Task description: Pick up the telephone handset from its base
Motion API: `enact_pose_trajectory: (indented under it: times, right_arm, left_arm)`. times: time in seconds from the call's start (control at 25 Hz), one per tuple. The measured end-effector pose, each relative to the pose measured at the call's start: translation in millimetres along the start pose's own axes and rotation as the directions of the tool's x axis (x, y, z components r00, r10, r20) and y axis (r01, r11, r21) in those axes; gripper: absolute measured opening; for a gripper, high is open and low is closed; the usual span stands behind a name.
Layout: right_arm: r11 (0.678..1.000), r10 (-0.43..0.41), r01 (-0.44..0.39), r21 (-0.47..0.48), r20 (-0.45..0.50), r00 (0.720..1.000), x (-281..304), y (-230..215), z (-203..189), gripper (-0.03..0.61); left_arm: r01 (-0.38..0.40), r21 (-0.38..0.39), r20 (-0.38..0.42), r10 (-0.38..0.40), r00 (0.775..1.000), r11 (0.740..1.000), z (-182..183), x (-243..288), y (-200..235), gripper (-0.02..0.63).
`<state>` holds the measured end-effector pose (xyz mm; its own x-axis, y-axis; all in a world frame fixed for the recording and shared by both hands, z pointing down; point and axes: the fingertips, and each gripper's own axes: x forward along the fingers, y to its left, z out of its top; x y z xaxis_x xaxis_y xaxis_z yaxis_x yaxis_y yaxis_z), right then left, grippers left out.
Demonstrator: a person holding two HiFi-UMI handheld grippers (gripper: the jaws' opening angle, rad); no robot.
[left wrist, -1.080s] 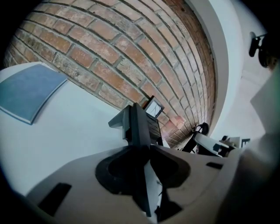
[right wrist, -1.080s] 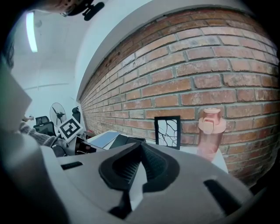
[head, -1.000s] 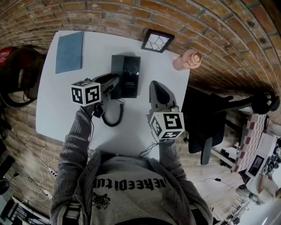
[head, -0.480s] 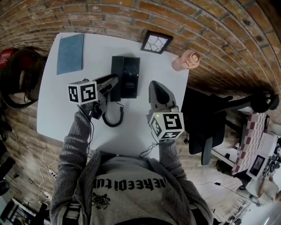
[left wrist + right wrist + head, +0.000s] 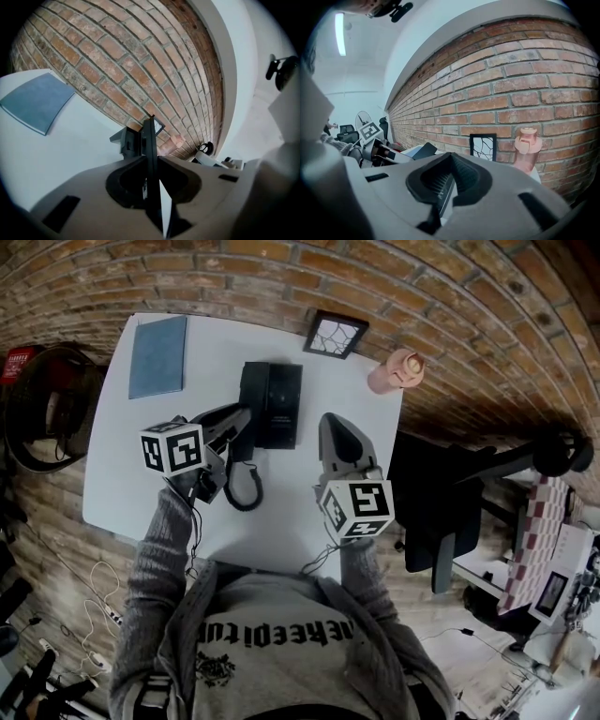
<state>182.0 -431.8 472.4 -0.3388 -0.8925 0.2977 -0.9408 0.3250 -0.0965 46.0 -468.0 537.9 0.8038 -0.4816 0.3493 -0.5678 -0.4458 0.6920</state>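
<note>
The black telephone base [image 5: 277, 404] sits mid-table, its coiled cord [image 5: 242, 488] looping toward me. My left gripper [image 5: 242, 420] reaches in at the base's left side. In the left gripper view the black handset [image 5: 150, 140] stands edge-on between the jaws of the left gripper [image 5: 151, 161]; they are closing and press on it from both sides. From above, the handset is mostly hidden by those jaws. My right gripper [image 5: 336, 427] hovers right of the base, shut and empty; its ridged pads [image 5: 440, 180] meet.
On the white table [image 5: 122, 474] lie a blue notebook [image 5: 157, 357] at the far left, a small picture frame [image 5: 336, 332] against the brick wall and a pink bottle [image 5: 398, 369] at the far right corner. A black chair [image 5: 441, 502] stands past the right edge.
My left gripper has pinched in on the handset and risen a little, its marker cube drifting left and toward me. The right gripper has stayed put.
</note>
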Motion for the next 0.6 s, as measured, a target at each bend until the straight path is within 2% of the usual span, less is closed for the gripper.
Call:
enact_pose_trajectory:
  times: [0.28,0.44,0.6]
  right_arm:
    - [1.0,-0.014,0.014,-0.024,0.029,0.999,-18,10,13,0.003]
    - [0.999,-0.026,0.028,-0.04,0.053,0.998,-31,17,22,0.003]
    - [0.997,-0.042,0.046,-0.063,0.079,0.996,-47,26,30,0.003]
  left_arm:
    - [-0.012,0.086,0.109,0.003,0.994,0.996,18,-39,-27,0.071]
    - [-0.023,0.163,0.16,-0.003,0.987,0.986,26,-60,-46,0.071]
    - [-0.06,0.204,0.222,0.013,0.975,0.977,33,-81,-60,0.071]
